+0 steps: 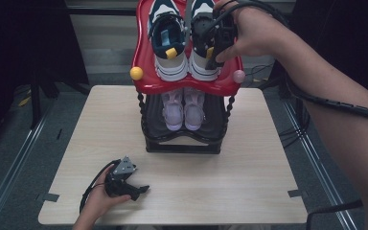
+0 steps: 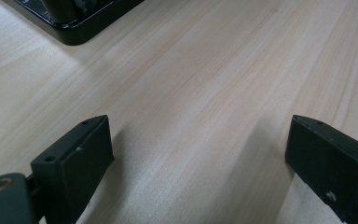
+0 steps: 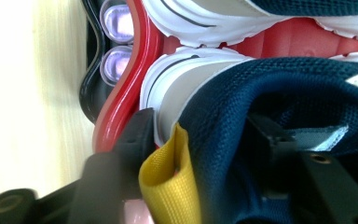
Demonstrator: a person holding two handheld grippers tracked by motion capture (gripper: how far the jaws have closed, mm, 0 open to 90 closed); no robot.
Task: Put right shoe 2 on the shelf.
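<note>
Navy sneaker sits on the red top shelf of the rack, right of its mate. Nearest, the left gripper rests on the table — jaws spread, nothing between them. Farther back, the right gripper straddles the sneaker's heel collar — jaws loosened, not clamping.

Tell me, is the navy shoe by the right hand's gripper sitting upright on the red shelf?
Upright: the navy shoe rests on its white sole on the red shelf, opening upward.
</note>
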